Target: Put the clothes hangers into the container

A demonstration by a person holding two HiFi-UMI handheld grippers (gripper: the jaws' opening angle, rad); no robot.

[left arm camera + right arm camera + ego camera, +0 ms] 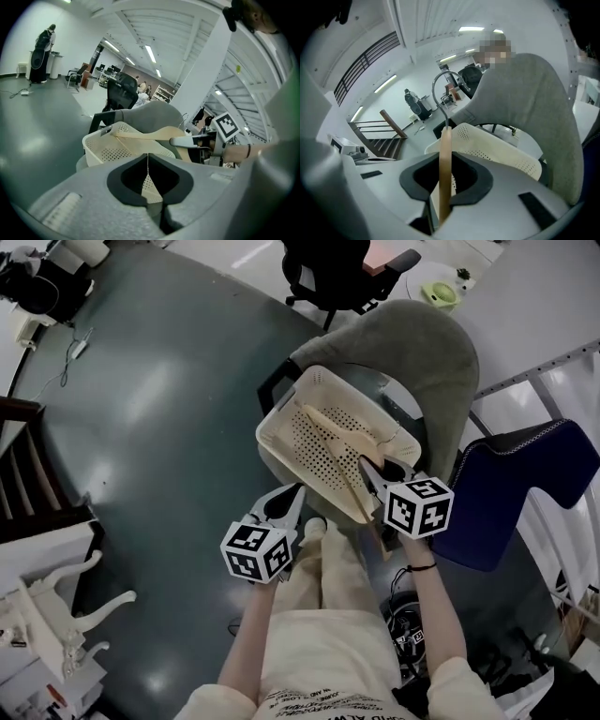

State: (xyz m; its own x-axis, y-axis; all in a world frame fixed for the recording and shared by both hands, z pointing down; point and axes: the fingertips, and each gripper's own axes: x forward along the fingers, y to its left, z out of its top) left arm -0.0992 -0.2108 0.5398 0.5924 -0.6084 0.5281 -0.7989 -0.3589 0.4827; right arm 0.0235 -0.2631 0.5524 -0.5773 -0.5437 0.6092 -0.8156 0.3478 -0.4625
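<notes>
The right gripper [377, 474] is clamped on a wooden hanger [445, 159]. The hanger's long side lies across the basket [281, 432]. The left gripper [292, 498] is closed and empty.

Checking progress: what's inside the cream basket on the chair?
A wooden hanger, clamped in the right gripper, reaches across the basket. Perforated floor shows beside it; beneath it is covered.

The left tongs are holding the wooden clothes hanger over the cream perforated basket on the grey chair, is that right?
Not quite: the right tongs hold the wooden clothes hanger over the cream perforated basket on the grey chair. The right gripper view shows it clamped there.
</notes>
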